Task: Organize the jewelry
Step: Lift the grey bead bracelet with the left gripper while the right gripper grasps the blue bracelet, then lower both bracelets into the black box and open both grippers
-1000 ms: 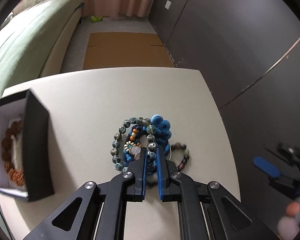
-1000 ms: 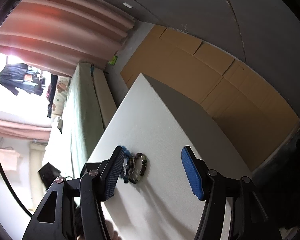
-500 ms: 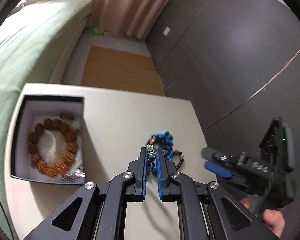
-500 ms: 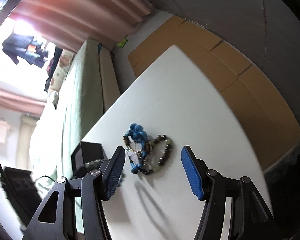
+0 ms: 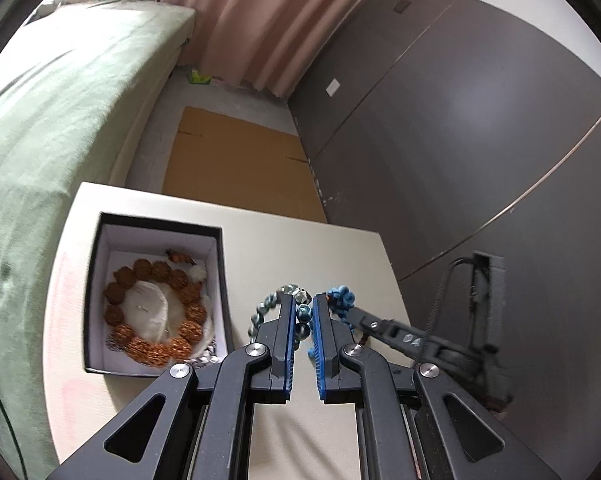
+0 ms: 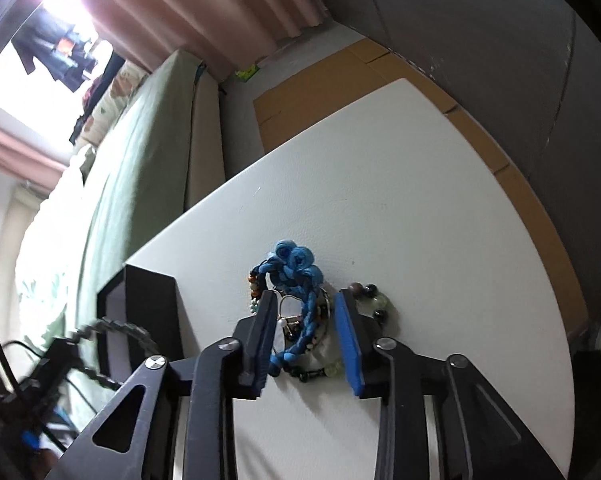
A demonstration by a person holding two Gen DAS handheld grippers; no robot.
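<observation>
Two wrist fisheyes, close, angled down, sharing the white table.

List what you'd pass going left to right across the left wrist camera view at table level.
Green bed → black box with the brown bead bracelet → grey-green bead bracelet held in the left gripper → blue knotted cord → right gripper.

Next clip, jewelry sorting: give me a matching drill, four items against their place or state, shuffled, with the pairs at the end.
Items:
1. grey-green bead bracelet
2. brown bead bracelet
3. blue knotted cord bracelet
4. black box

Place or state:
A. lying inside the box
B. standing open on the table, left of the pile
C. clamped in the left gripper
D. between the right gripper fingers, on the table

Pairs: 1-C, 2-A, 3-D, 4-B
</observation>
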